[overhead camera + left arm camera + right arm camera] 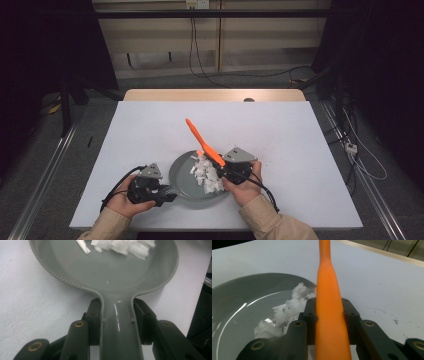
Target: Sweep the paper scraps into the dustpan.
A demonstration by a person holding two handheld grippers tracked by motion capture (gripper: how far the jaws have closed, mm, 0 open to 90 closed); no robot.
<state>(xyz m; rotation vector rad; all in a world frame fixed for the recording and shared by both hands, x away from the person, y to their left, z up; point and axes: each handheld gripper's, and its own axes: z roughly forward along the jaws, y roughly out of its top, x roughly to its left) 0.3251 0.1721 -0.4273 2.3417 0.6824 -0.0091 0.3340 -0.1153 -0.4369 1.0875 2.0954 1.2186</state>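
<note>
A grey pan (pixel 181 180) lies on the white table near its front edge, with several torn white pieces (pixel 207 175) heaped at its right side. My left gripper (pixel 161 192) is shut on the pan's handle (pixel 119 325), which runs between both pads. My right gripper (pixel 226 167) is shut on an orange spatula (pixel 202 140) whose long end points up and away to the left over the table. In the right gripper view the orange spatula (pixel 329 310) sits between the jaws, with the pan (pixel 244 287) and white pieces (pixel 287 308) to its left.
The white table (pixel 150 125) is bare behind the pan, with a few small crumbs (pixel 265 162) right of my right gripper. A wooden edge (pixel 215 95) runs along the far side. Cables lie on the floor at right.
</note>
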